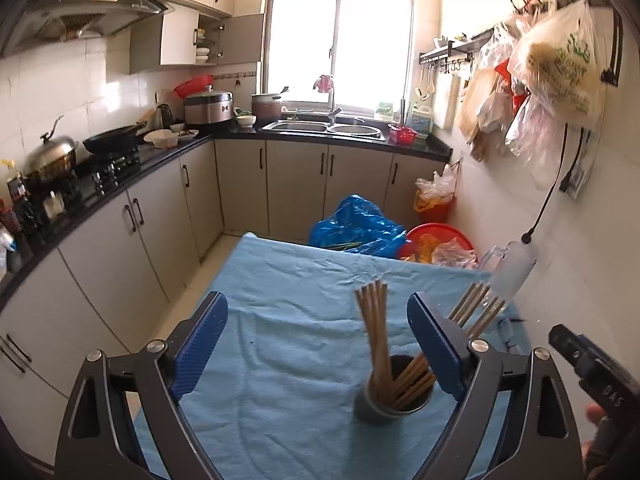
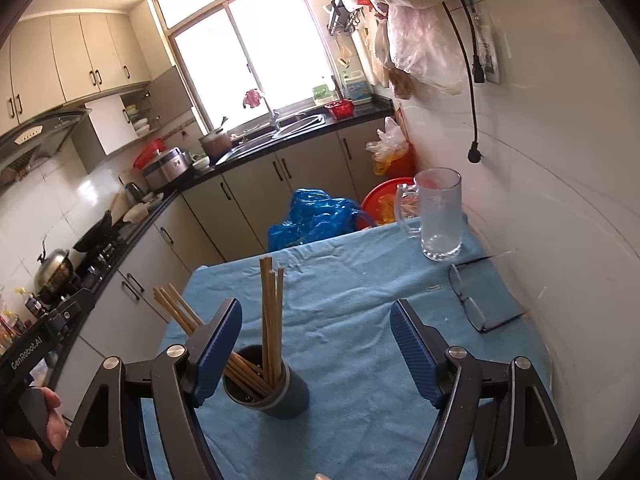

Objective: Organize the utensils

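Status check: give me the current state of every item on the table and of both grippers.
Left gripper: open, empty.
Right gripper: open, empty.
Dark cylindrical holder: upright, on blue cloth.
Wooden chopsticks: standing in holder, splayed.
Clear glass mug: upright, looks empty.
Black-framed glasses: folded, lying on cloth.

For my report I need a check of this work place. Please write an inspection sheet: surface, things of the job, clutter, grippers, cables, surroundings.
Surface: blue cloth covers the table, wrinkled.
Job's things: dark holder upright, holding chopsticks in two leaning groups.
Clutter: empty glass mug at the far right corner; eyeglasses near the wall; paper clip.
Grippers: left gripper open, empty; right gripper open, empty.
Cables: black cord hanging on the wall.
Surroundings: kitchen counter with sink; blue bag on the floor.
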Demonstrator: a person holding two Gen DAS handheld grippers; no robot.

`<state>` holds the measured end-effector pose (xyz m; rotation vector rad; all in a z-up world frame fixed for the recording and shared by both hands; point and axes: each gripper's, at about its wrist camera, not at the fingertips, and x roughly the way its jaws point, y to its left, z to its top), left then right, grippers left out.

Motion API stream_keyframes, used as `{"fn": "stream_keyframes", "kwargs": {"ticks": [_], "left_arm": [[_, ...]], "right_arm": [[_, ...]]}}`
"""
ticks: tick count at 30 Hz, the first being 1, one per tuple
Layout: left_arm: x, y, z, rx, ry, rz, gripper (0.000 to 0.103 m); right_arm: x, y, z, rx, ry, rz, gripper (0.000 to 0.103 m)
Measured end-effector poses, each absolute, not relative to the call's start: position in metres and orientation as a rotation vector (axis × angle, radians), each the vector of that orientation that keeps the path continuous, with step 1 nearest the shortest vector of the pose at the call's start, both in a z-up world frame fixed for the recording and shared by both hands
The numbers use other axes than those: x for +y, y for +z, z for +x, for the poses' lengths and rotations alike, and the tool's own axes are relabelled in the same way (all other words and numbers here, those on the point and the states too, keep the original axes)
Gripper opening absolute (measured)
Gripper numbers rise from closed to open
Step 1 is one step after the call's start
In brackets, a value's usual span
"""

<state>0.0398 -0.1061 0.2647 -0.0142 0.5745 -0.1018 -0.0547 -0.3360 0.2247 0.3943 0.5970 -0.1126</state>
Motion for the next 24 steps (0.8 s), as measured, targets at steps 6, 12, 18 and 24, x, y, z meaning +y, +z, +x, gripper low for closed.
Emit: {"fn": "stream_keyframes", "kwargs": {"ticks": [6,12,18,24], "left_arm": [[-0.098,0.262,0.035,0.587,-0.082,0.006,0.091],[-0.088,0.259,0.027,0.598,-0.075,-0.001,0.091],[-0.075,0.253,0.018,0.611,-0.062,-0.003,0.091],[-0.063,0.248,0.008,0.631,-0.039,0.006,0.096]], "right_arm": [[-0.324,0.223,-0.067,0.625,-0.127,0.367,0.083],[-0.308,0.223,-0.081,0.645,-0.124,0.332,0.084],[-0.292,0.222,-0.099,0.666,-0.120,0.304,0.085],[-0.281,0.221,-0.121,0.685,-0.106,0.281,0.085]]}}
